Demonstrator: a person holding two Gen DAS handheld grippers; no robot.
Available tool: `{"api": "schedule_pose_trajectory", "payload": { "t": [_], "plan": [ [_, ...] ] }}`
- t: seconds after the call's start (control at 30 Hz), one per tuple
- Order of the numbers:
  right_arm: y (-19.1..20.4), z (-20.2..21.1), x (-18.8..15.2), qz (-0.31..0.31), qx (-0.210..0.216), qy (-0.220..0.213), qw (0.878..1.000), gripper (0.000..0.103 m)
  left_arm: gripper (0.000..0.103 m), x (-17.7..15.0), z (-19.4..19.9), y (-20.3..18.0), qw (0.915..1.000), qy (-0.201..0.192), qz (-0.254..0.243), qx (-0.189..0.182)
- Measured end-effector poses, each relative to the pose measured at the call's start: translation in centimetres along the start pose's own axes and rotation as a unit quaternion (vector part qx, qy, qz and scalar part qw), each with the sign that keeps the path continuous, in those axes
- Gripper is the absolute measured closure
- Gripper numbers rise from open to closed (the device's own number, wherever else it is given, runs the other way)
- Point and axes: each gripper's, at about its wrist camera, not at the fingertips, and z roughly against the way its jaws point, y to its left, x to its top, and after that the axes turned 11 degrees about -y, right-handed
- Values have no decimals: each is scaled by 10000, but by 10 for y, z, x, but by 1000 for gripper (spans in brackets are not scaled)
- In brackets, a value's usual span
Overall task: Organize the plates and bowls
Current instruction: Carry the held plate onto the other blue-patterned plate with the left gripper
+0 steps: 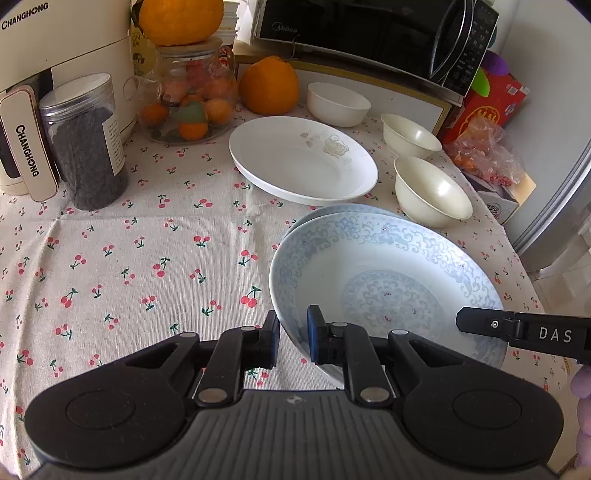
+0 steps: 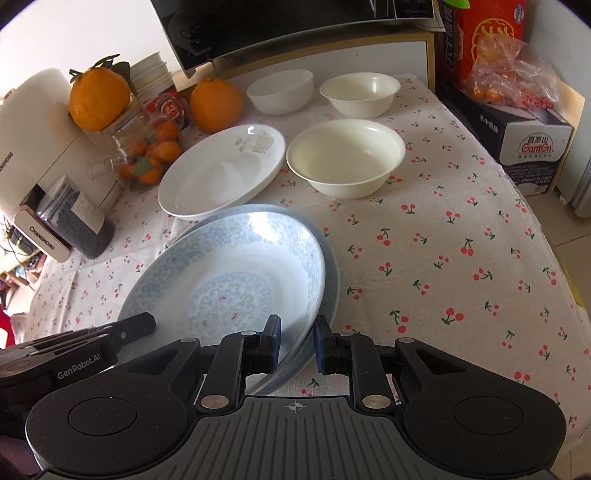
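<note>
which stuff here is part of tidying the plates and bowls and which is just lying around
Part of the job:
- blue patterned plates, held by both tongs
- white plate
- three bowls

Just lying about:
- oranges
- fruit jar
- dark jar
- microwave
- red box

Both cameras ride just behind their own fingers, tilted steeply down at the cherry-print tablecloth [image 1: 147,240]. The left wrist view sits at the near left rim of the blue-patterned plate [image 1: 388,273], facing the microwave [image 1: 369,33]. The right wrist view looks from the same plate's right rim [image 2: 229,266]. Both share that plate, the white plate [image 2: 221,173], three bowls and each other's fingers.
</note>
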Motion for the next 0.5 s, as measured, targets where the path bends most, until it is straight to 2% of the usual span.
{"api": "schedule_pose_trajectory", "payload": {
  "t": [0.5],
  "plan": [
    [15,-2,-3,792,-327,-66,9963,84,89,-4,0,-9,9993,-71,-319,193]
  ]
}}
